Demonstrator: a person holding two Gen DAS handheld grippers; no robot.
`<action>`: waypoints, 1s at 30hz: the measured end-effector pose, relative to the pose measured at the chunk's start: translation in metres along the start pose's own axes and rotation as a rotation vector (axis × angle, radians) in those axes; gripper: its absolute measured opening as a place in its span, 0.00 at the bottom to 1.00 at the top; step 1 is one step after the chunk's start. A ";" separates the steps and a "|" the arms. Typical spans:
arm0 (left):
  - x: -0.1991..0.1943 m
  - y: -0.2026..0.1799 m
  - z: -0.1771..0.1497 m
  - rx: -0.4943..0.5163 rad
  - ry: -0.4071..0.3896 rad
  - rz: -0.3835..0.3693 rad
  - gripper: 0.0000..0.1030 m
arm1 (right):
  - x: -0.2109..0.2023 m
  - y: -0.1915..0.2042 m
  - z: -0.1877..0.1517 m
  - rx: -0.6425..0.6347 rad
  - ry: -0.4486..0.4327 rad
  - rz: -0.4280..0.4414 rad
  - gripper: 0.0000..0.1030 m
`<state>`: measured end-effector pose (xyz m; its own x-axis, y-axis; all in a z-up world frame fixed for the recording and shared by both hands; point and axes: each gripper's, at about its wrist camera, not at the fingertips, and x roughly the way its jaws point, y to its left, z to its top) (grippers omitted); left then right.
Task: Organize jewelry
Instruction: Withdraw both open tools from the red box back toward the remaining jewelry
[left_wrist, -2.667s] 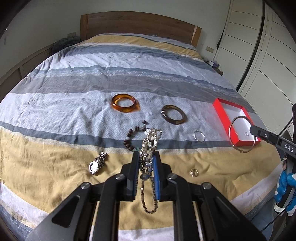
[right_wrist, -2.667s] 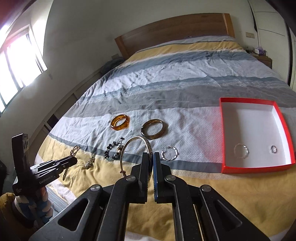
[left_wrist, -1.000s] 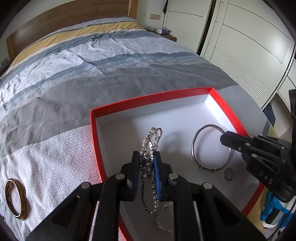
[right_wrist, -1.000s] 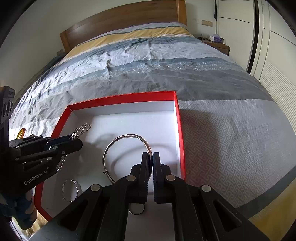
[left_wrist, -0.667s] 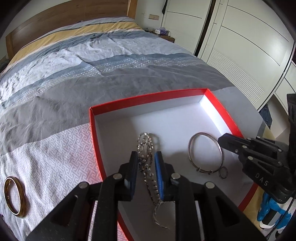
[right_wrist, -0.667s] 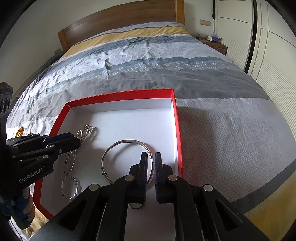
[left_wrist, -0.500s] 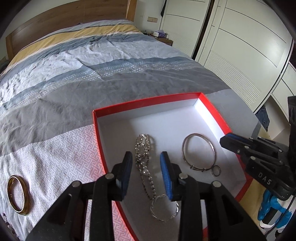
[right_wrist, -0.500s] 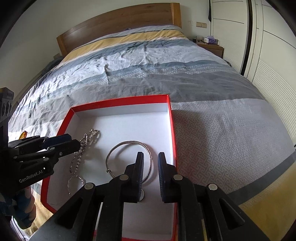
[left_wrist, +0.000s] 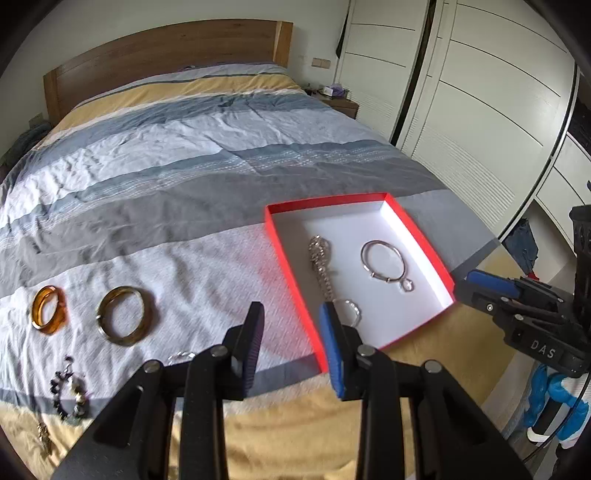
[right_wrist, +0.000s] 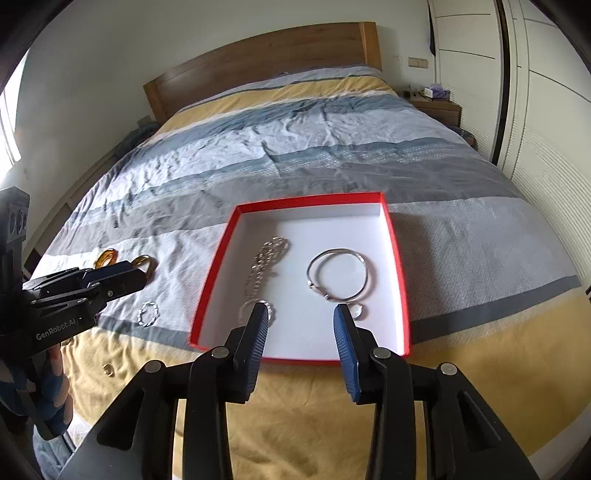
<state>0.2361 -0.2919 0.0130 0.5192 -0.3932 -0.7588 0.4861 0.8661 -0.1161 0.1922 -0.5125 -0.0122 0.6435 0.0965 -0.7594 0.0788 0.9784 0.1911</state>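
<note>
Both tongs, left (left_wrist: 291, 317) and right (right_wrist: 301, 321), gape wide and empty. The brown bangle (left_wrist: 123, 315) lies leftward on the bed (left_wrist: 184, 155), nearer the left tongs.

A bed (left_wrist: 184, 155) filled most of both views, under a duvet (right_wrist: 332, 122) striped in yellow, pale blue, white and grey. A wooden headboard (left_wrist: 162, 48) stood at the top of the frame against a white wall (right_wrist: 92, 48). White wardrobe doors (left_wrist: 480, 81) ran down the right side of the left wrist view. A nightstand (right_wrist: 439, 105) sat at upper right beside the bed, with small items on it too blurred to name. A bright window (right_wrist: 7, 122) showed at the left edge.
</note>
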 end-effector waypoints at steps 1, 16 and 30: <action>-0.012 0.005 -0.006 -0.005 -0.007 0.009 0.29 | -0.007 0.006 -0.004 -0.002 -0.003 0.011 0.37; -0.156 0.071 -0.093 -0.092 -0.044 0.151 0.29 | -0.108 0.075 -0.051 0.011 -0.076 0.123 0.37; -0.256 0.127 -0.169 -0.197 -0.109 0.270 0.37 | -0.160 0.128 -0.086 -0.034 -0.123 0.200 0.39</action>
<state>0.0460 -0.0293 0.0835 0.6876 -0.1632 -0.7075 0.1813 0.9821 -0.0504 0.0339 -0.3870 0.0804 0.7321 0.2681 -0.6263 -0.0841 0.9478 0.3074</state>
